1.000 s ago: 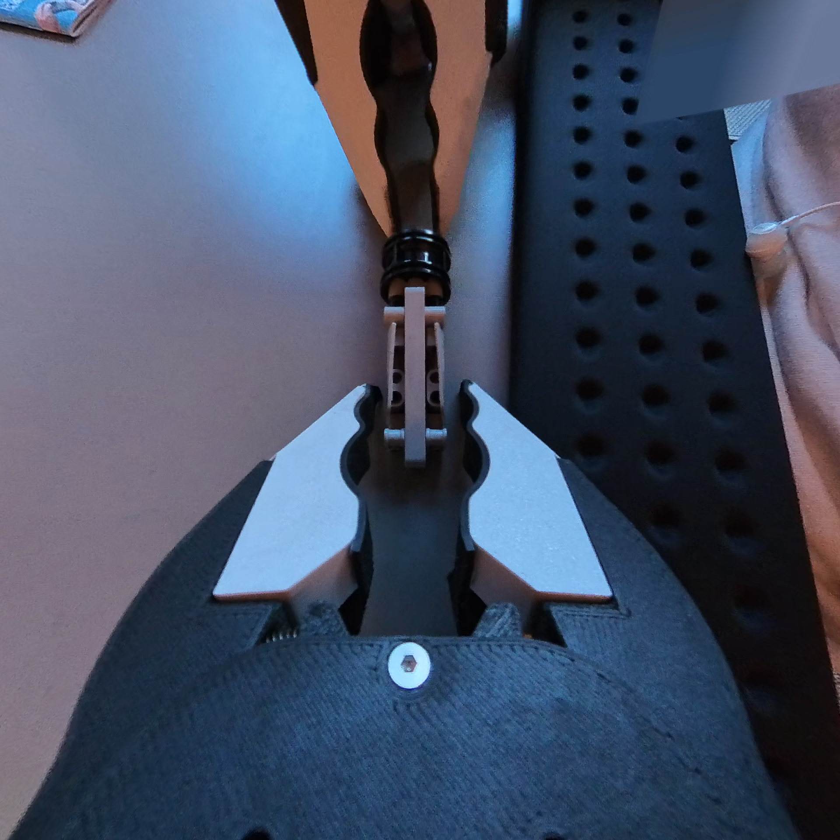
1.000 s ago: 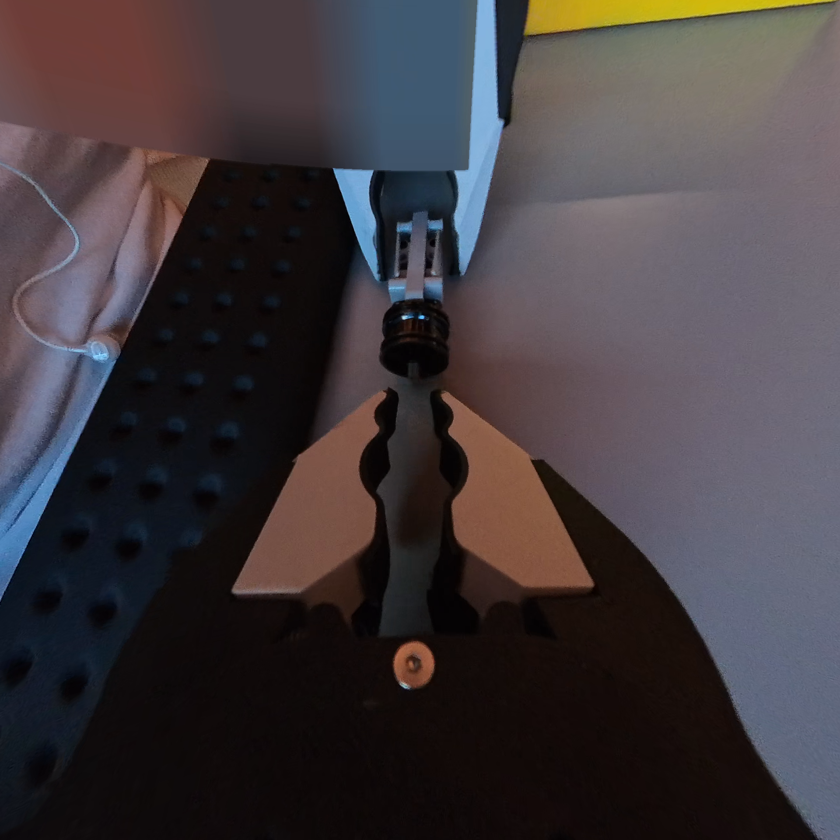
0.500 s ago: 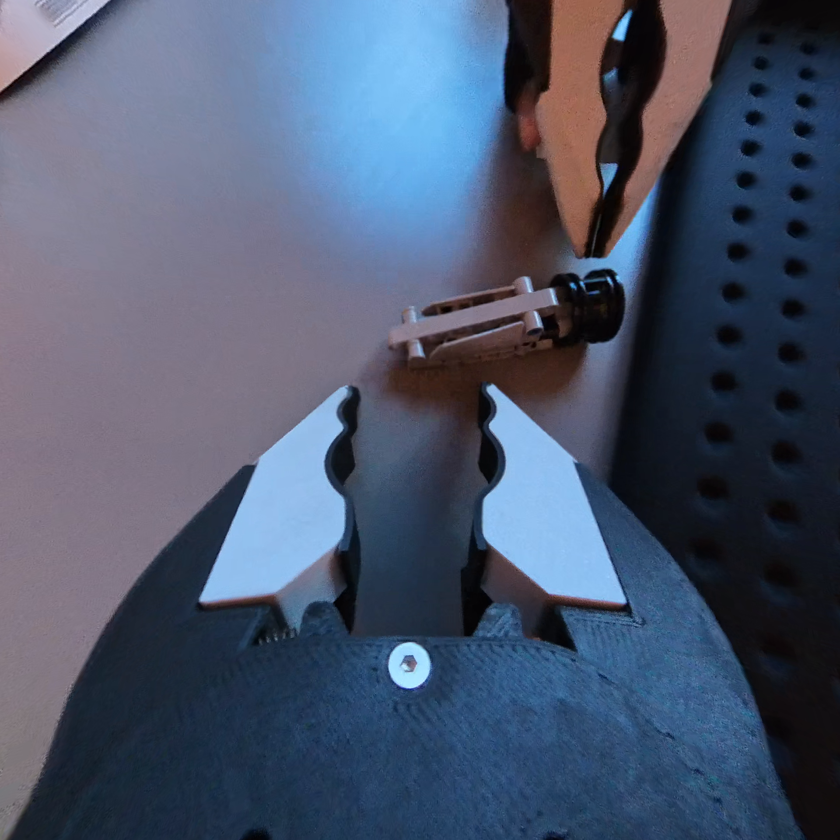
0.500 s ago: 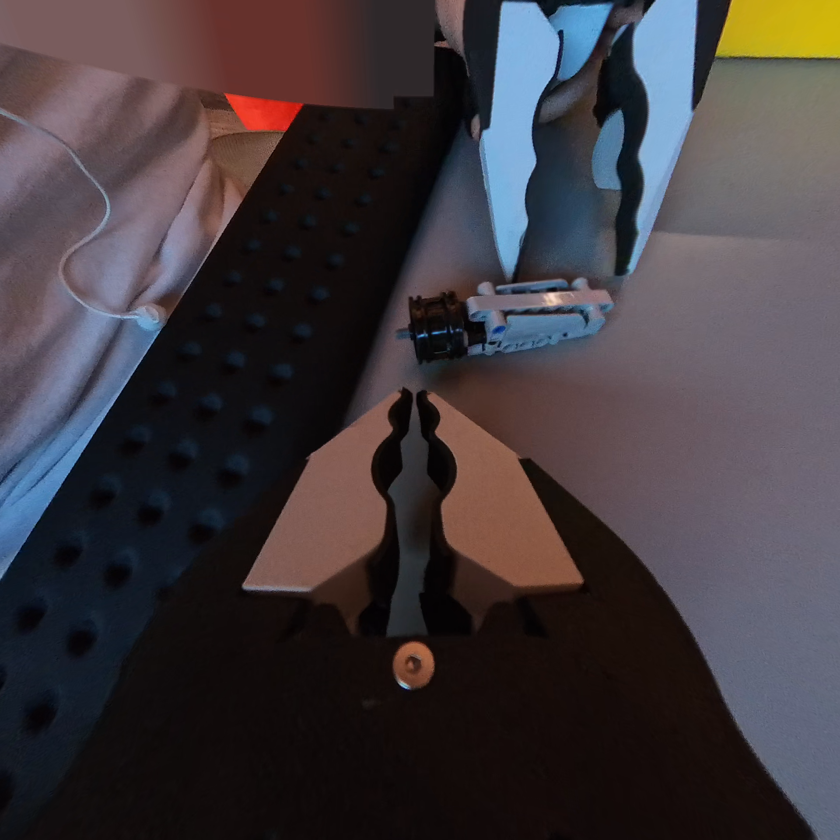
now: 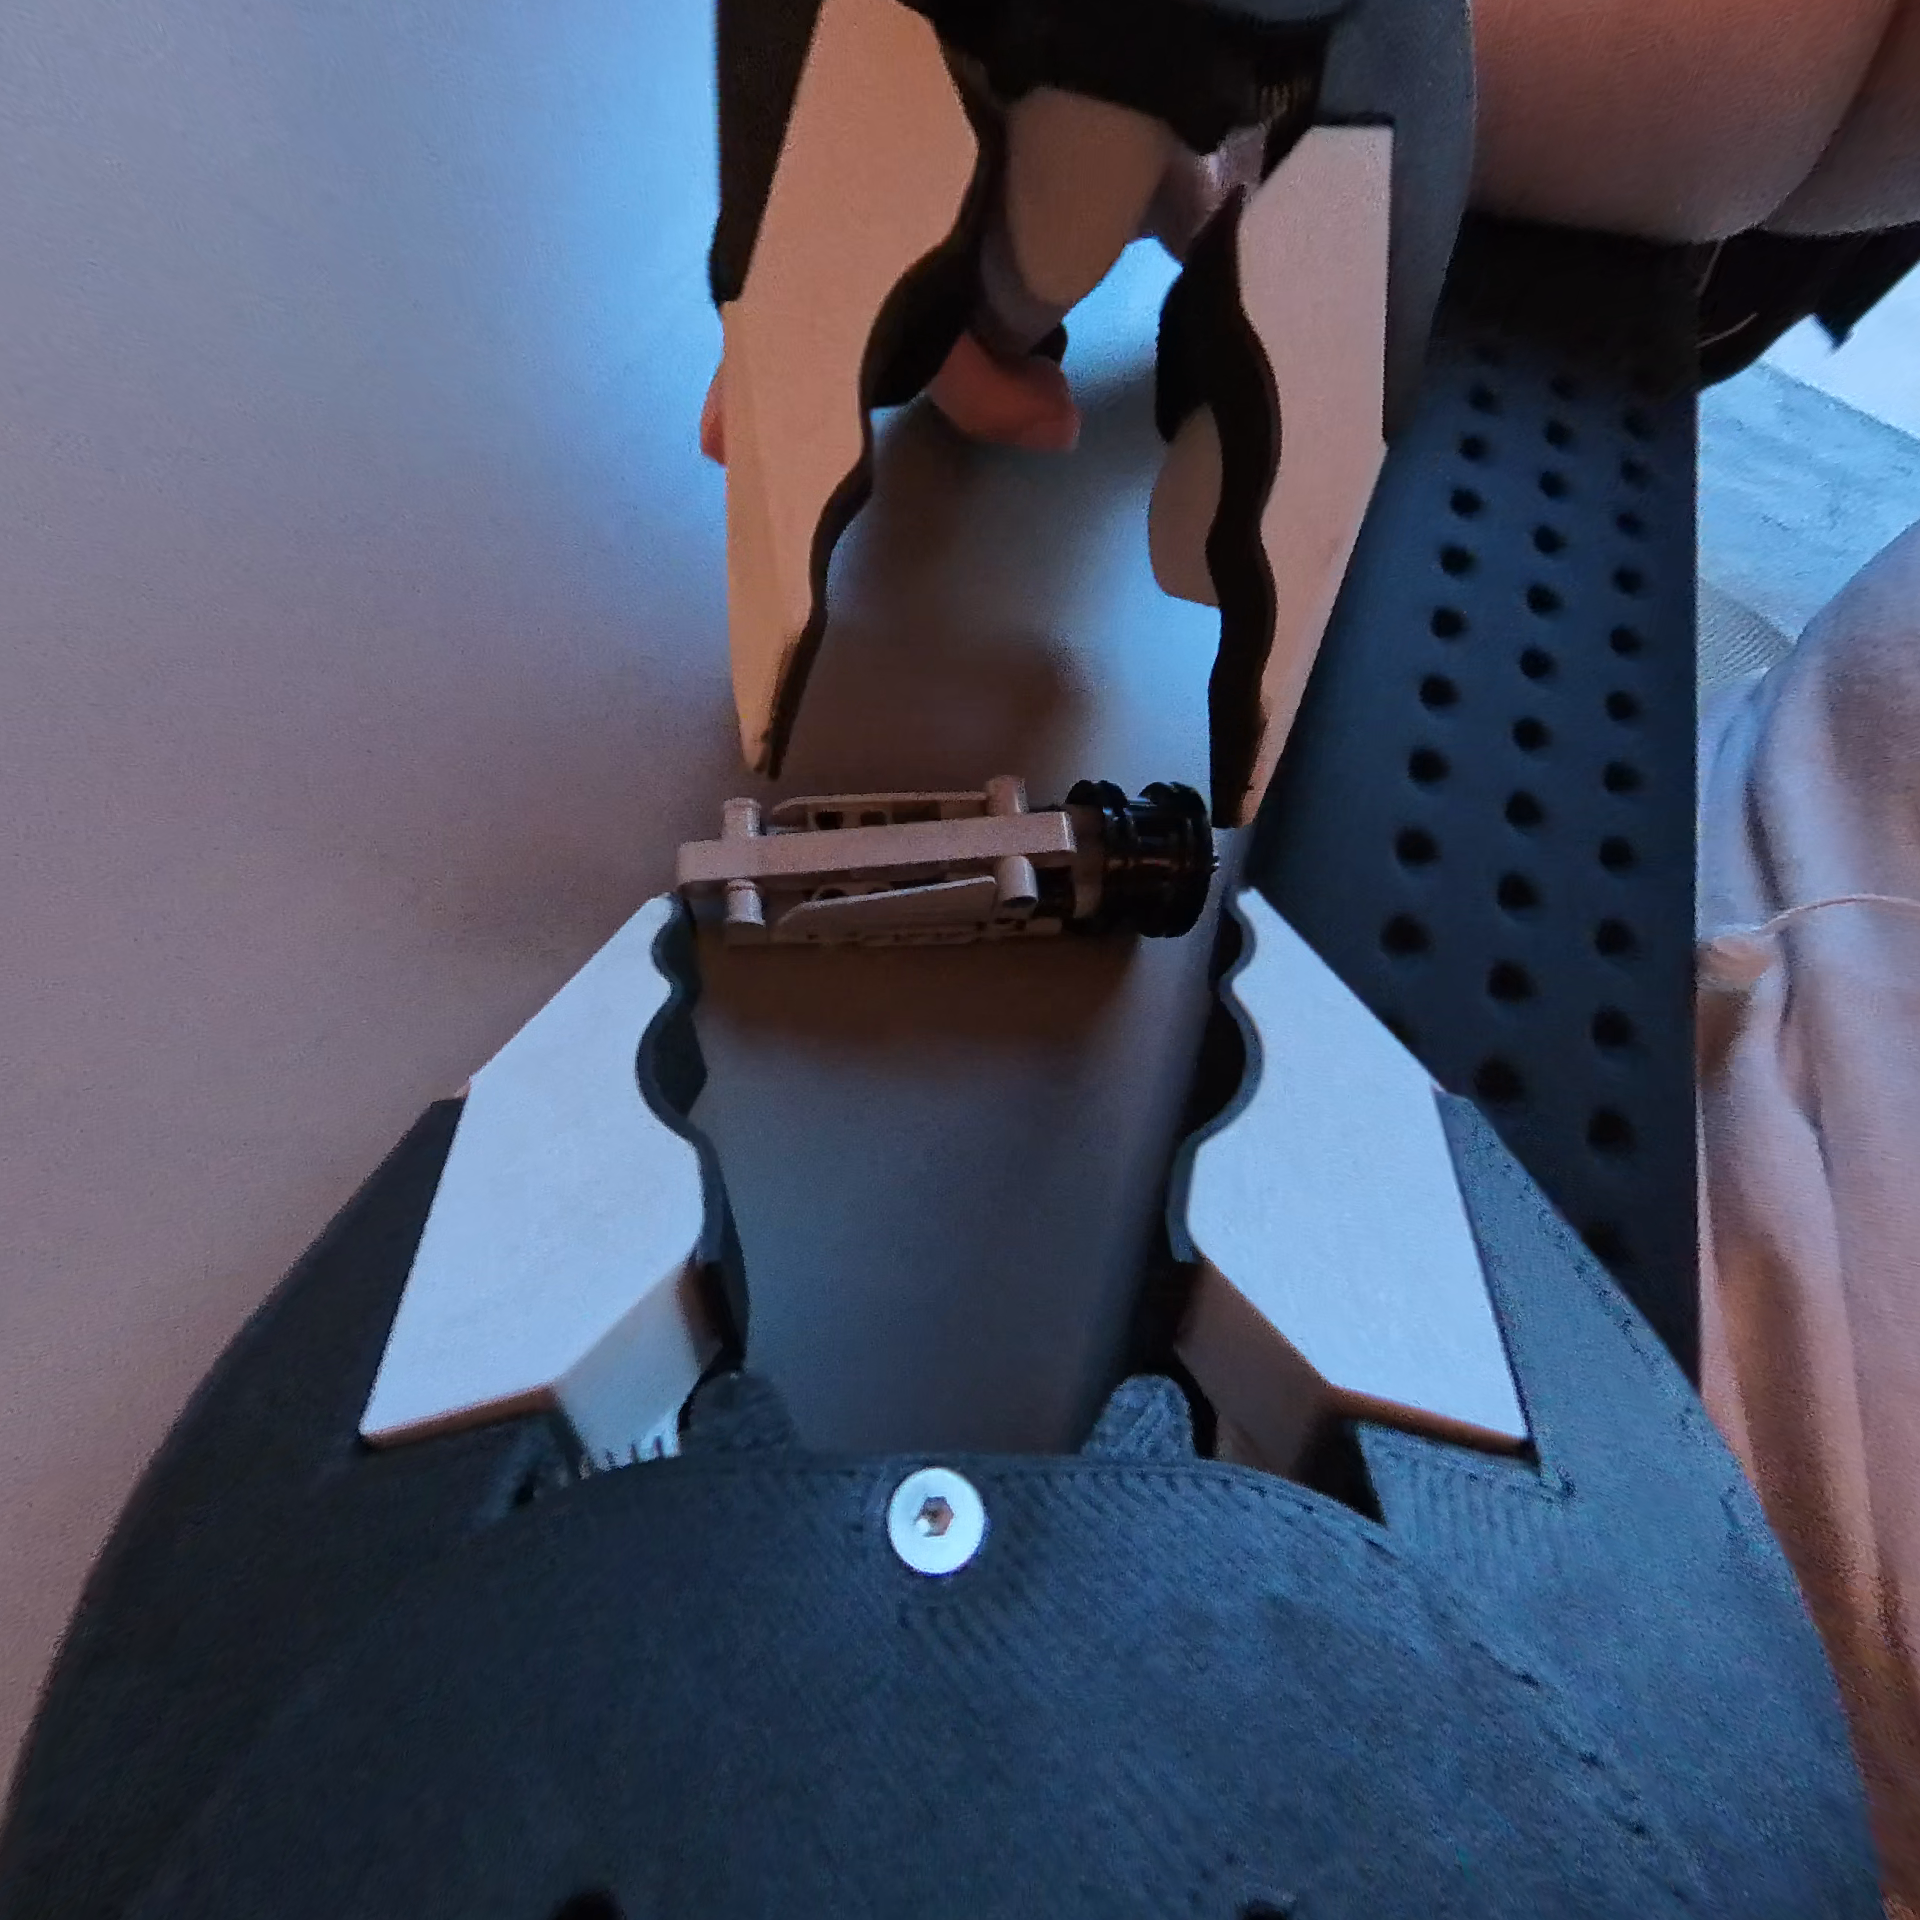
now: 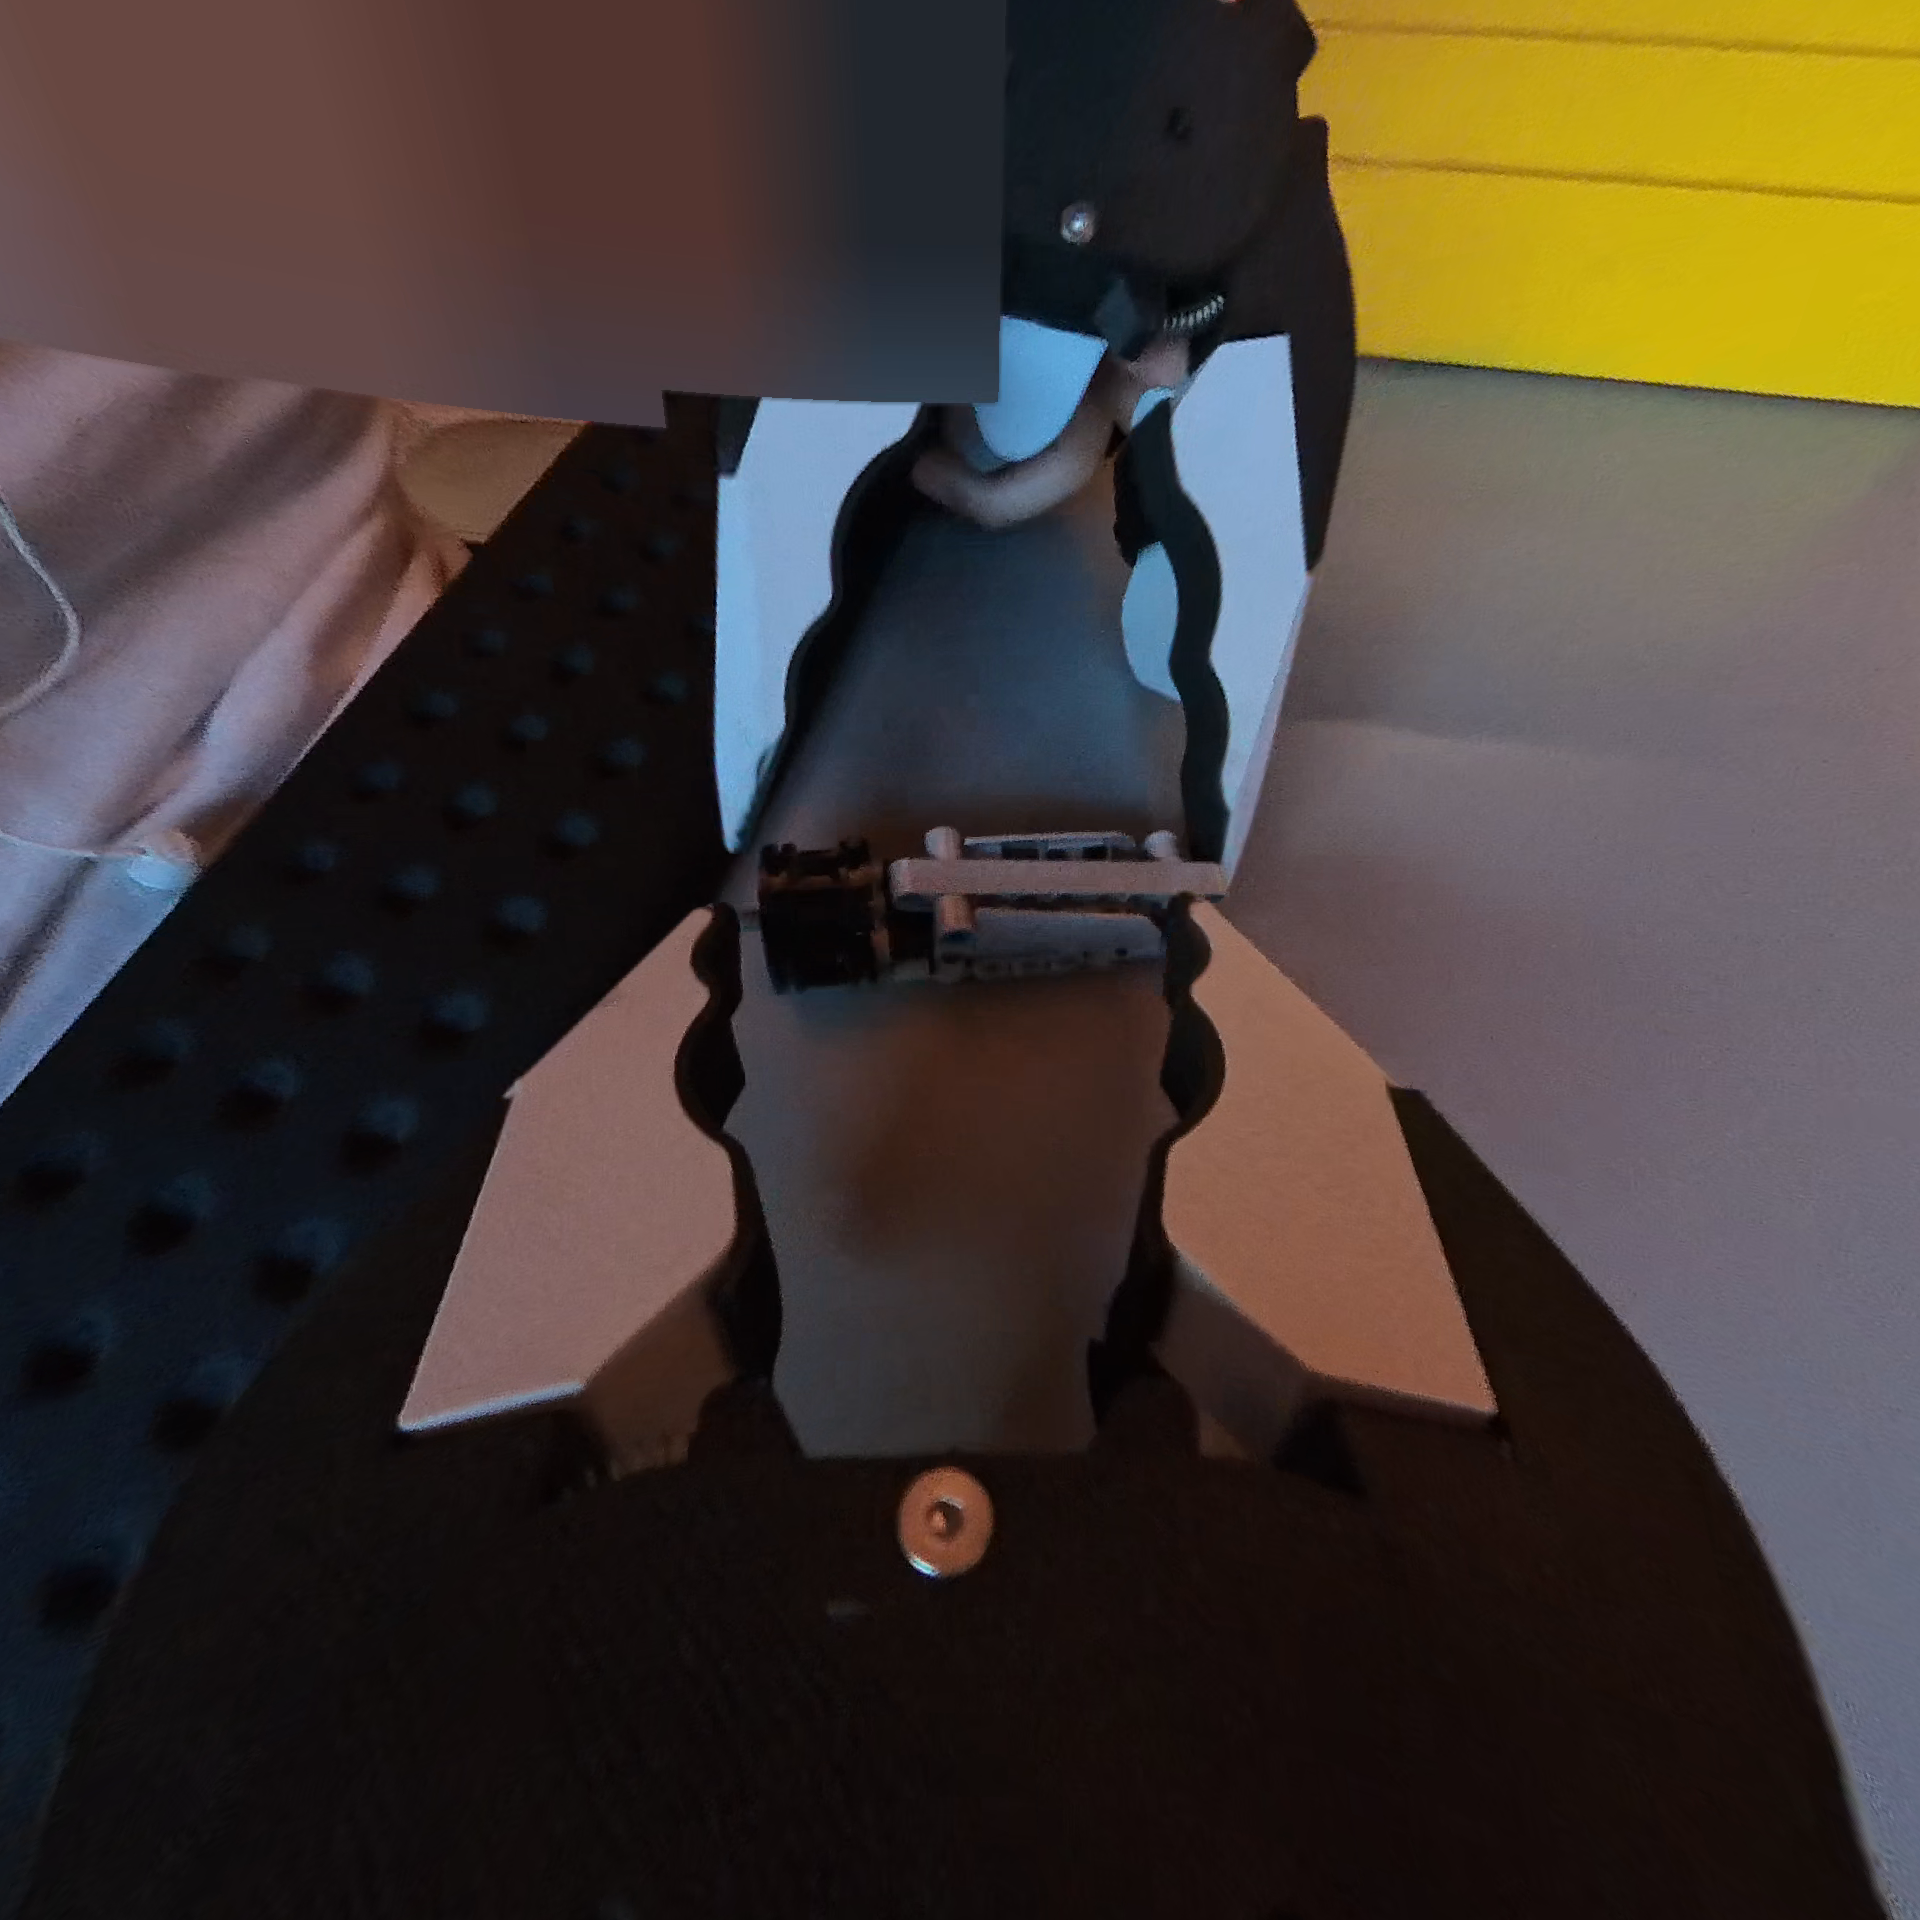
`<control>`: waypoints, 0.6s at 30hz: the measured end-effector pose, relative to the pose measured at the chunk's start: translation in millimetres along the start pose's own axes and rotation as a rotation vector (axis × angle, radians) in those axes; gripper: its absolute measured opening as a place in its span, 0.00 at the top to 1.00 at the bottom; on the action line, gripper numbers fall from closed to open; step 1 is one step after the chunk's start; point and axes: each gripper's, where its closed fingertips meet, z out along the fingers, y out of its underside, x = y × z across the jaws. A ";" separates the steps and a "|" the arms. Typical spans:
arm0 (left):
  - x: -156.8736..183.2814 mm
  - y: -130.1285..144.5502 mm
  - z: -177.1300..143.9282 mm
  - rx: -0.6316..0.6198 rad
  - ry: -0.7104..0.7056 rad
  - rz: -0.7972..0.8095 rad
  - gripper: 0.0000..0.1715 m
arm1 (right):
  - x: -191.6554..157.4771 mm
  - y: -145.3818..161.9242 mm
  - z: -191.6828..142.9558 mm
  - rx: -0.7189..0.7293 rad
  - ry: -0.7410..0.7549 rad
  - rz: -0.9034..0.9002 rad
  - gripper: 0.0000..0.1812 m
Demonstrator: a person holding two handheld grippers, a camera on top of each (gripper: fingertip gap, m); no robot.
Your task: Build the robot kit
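Below, grey tabletop (image 5: 312,520), black perforated strip (image 5: 1538,727)

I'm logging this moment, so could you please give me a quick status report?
Left tongs open, empty. Right tongs open, empty. Grey brick part with black wheel lies flat on table between both. Black studded plate alongside.

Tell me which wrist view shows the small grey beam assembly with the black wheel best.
The left wrist view: the small grey beam assembly with the black wheel lies sharp and well lit. The right wrist view shows it darker and blurrier.
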 end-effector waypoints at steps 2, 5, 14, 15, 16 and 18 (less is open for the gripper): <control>-1.1 0.3 0.9 -0.002 -0.010 0.014 0.45 | 2.2 3.4 3.8 -0.032 -0.026 0.012 0.56; -1.5 0.6 1.7 -0.006 -0.012 0.030 0.46 | -1.6 5.5 5.5 -0.051 -0.048 -0.009 0.56; -0.7 1.2 4.6 -0.019 -0.001 0.089 0.48 | 10.3 9.5 -0.9 -0.053 0.004 0.009 0.48; -0.8 1.2 4.7 -0.019 0.001 0.088 0.48 | 9.9 9.5 -0.7 -0.052 -0.012 0.027 0.48; -0.9 0.9 4.7 -0.018 0.003 0.085 0.48 | 8.4 10.7 0.0 -0.061 -0.030 0.034 0.49; -0.8 0.7 5.2 -0.019 0.005 0.091 0.48 | 6.5 13.1 3.0 -0.086 -0.047 0.028 0.51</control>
